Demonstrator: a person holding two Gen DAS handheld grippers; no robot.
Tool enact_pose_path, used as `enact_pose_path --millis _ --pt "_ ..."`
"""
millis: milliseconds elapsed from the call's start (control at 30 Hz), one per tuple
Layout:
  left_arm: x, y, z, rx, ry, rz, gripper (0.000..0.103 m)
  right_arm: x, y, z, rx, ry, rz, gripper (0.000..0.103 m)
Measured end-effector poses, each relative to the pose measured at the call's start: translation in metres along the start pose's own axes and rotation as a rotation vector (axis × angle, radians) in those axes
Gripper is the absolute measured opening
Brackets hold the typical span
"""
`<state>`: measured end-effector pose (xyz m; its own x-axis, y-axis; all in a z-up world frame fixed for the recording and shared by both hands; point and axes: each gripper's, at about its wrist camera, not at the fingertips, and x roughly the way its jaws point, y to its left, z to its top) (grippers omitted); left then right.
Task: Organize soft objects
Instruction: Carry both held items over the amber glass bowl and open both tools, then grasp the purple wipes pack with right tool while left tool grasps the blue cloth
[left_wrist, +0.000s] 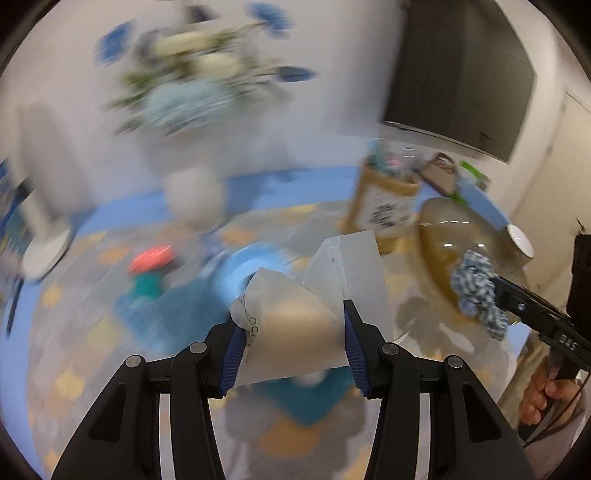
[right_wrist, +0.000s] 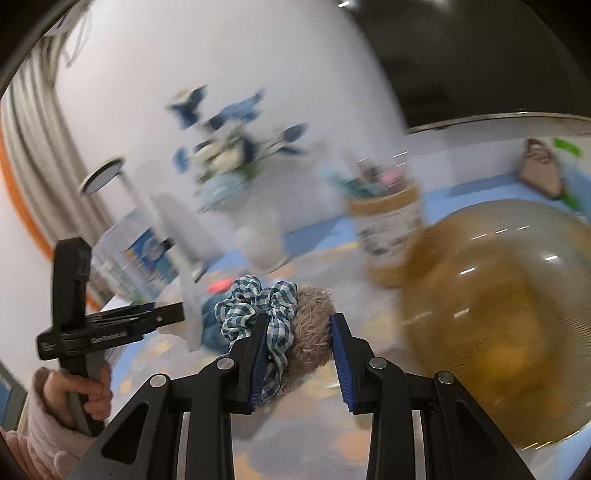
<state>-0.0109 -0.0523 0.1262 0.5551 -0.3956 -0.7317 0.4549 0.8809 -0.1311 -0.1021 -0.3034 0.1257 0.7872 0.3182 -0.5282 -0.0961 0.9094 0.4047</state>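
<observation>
My left gripper (left_wrist: 293, 343) is shut on a clear zip bag (left_wrist: 317, 295) and holds it up above the patterned table. My right gripper (right_wrist: 297, 354) is shut on a blue-and-white checked scrunchie (right_wrist: 258, 306) together with a tan fuzzy scrunchie (right_wrist: 312, 328). In the left wrist view the right gripper (left_wrist: 491, 295) shows at the right edge with the checked scrunchie (left_wrist: 476, 291) in it, level with the bag. In the right wrist view the left gripper (right_wrist: 184, 314) shows at the left with the bag (right_wrist: 192, 314) seen edge-on.
A brown translucent bowl (right_wrist: 498, 314) stands to the right. A tan basket (right_wrist: 388, 218) with small items stands behind it. A flower vase (right_wrist: 229, 173), a teal cloth (left_wrist: 177, 306), a red-topped item (left_wrist: 151, 258) and a small handbag (right_wrist: 539, 170) are on the table. Both views are blurred.
</observation>
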Motion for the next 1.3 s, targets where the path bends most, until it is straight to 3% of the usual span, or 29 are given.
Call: enact_pose_path --millis 200,400,433,467,533,600,933,1167,1300 --pt "0.038 -0.077 0.044 0.099 0.003 -0.137 0.046 -0.020 -0.060 0.023 0.075 -0.025 -0.120 0.032" --pt "0.066 -0.143 0.068 0.186 0.011 -0.246 0.048 -0.038 -0.114 0.030 0.153 -0.036 -0.245 0.034" --pt "0.072 -0.153 0.070 0.203 0.017 -0.262 0.054 -0.039 -0.121 0.030 0.165 -0.035 -0.252 0.036" --pt "0.077 -0.162 0.071 0.219 0.020 -0.282 0.071 -0.040 -0.126 0.031 0.178 -0.036 -0.253 0.040" --pt "0.087 -0.176 0.073 0.238 0.037 -0.293 0.099 -0.045 -0.134 0.031 0.210 -0.049 -0.268 0.071" --pt "0.097 -0.186 0.074 0.248 0.057 -0.255 0.101 -0.052 -0.137 0.032 0.213 -0.071 -0.286 0.075" --pt "0.089 -0.159 0.070 0.203 0.048 -0.199 0.101 -0.048 -0.103 0.040 0.154 -0.058 -0.278 0.076" --pt "0.053 -0.087 0.069 0.121 -0.018 -0.079 0.101 -0.021 -0.037 0.052 0.050 -0.042 -0.183 0.077" --pt "0.032 -0.032 0.060 0.035 -0.053 -0.001 0.101 -0.003 0.004 0.048 -0.027 -0.023 -0.114 0.083"
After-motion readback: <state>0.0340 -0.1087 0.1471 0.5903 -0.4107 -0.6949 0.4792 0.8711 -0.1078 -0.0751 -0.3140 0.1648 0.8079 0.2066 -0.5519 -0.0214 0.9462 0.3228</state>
